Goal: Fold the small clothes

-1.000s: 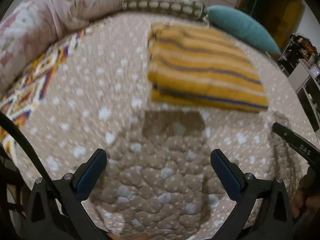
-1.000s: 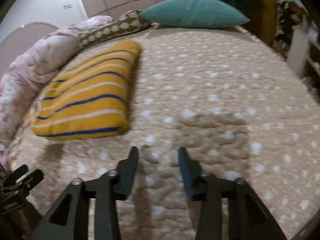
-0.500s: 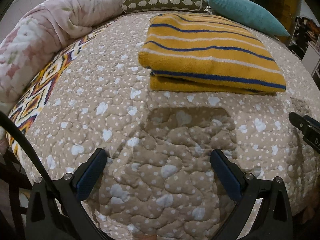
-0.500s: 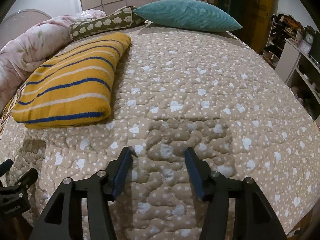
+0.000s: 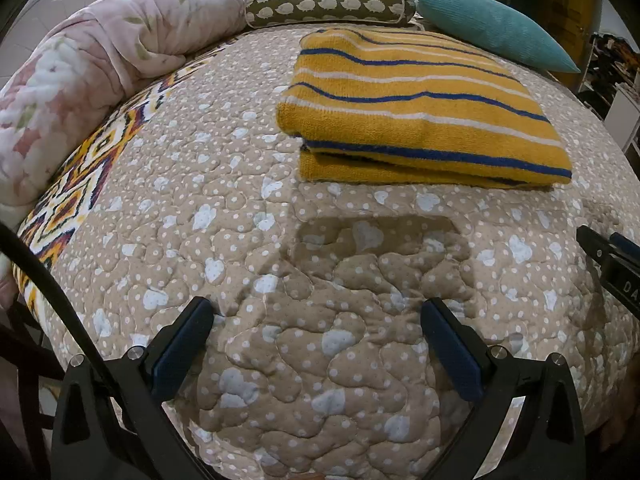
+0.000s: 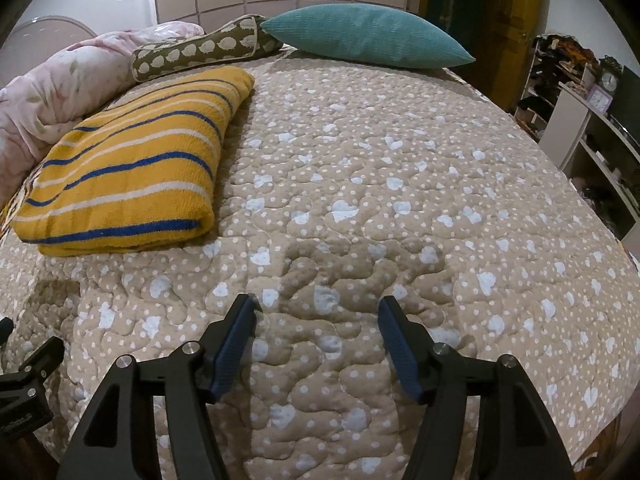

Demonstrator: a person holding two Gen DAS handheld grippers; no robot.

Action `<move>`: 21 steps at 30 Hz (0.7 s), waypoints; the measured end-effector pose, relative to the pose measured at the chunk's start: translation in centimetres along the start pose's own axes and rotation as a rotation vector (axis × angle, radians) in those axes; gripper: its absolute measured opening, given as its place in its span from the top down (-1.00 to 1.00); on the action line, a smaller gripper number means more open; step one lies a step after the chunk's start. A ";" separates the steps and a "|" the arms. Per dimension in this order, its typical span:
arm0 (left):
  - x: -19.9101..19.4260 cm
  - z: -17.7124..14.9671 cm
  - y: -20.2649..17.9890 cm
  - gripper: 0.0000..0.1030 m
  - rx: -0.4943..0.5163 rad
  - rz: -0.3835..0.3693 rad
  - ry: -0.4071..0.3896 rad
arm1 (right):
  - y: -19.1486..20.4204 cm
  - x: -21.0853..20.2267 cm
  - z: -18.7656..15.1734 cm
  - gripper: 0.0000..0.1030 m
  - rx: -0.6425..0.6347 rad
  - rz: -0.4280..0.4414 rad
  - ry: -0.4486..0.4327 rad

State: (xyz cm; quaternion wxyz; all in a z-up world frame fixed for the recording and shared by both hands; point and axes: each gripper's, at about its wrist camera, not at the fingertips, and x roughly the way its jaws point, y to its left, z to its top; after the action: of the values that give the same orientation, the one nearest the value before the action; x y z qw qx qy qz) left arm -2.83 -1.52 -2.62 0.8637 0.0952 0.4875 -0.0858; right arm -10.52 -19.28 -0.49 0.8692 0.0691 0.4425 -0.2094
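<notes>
Both tongs hover above the near part of the quilt [image 6: 400, 168] with nothing in them. The left tongs [image 5: 316, 344] stand spread wide, jaws far apart and empty; the right tongs [image 6: 318, 340] are parted to a moderate gap, also empty. Compared with a second ago, the right tongs have opened noticeably wider, the left tongs have kept the same wide spread, and both have drawn back and steadied, so that the garment [image 5: 416, 120] now lies sharp and whole in view ahead. The garment (a yellow knit with blue and white stripes) rests well ahead of the left tongs and slightly to their right; from the right tongs it lies ahead and far to the left [image 6: 132, 160]. It is apart from both tools. It sits as a flat rectangular stack, with layered edges visible on the side facing the left tongs, which suggests the folding is complete or nearly so. The release and pull-back read as the close of a fold rather than the start of one. Beyond the garment lie a green bolster [image 5: 328, 4], a teal pillow [image 6: 368, 40] and a pink duvet [image 5: 88, 64] to the far left; none touches the tongs. No other loose clothing shows on the quilt in either view, so the likely next step is either a final squaring of the stack or fetching another item from outside the view.
</notes>
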 end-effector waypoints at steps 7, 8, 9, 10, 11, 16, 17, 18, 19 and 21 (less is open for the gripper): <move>0.1 0.1 -0.1 -1.00 -0.002 0.004 0.002 | -0.1 -0.1 -0.1 -0.44 0.004 -0.008 -0.001; 0.0 0.1 -0.1 -1.00 -0.002 0.004 0.002 | -0.1 -0.1 -0.1 -0.44 0.005 -0.009 -0.001; 0.0 0.1 -0.1 -1.00 -0.001 0.003 0.002 | -0.2 0.0 0.0 -0.45 0.004 -0.008 -0.002; 0.0 0.1 -0.1 -1.00 -0.001 0.004 0.002 | -0.2 0.0 -0.1 -0.45 0.004 -0.010 -0.003; 0.0 0.1 -0.1 -1.00 0.000 0.003 0.002 | -0.2 0.0 -0.1 -0.46 0.003 -0.009 -0.003; 0.1 0.0 0.0 -1.00 -0.001 0.006 0.001 | -0.2 0.0 -0.2 -0.47 0.001 -0.015 -0.007; 0.2 0.0 0.1 -1.00 -0.001 0.005 0.001 | -0.2 0.0 -0.1 -0.47 0.001 -0.015 -0.008; 0.1 0.0 0.0 -1.00 -0.001 0.006 0.001 | -0.1 0.0 -0.2 -0.47 0.001 -0.016 -0.008; 0.1 0.0 0.1 -1.00 0.000 0.005 0.001 | -0.2 0.0 -0.2 -0.48 0.001 -0.016 -0.008; 0.1 0.0 0.0 -1.00 -0.001 0.004 0.001 | -0.2 0.0 -0.2 -0.48 0.001 -0.015 -0.008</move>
State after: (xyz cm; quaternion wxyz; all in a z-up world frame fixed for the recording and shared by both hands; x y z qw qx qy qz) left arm -2.71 -1.49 -2.71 0.8636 0.0960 0.4879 -0.0837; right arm -10.75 -19.36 -0.61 0.8693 0.0653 0.4394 -0.2166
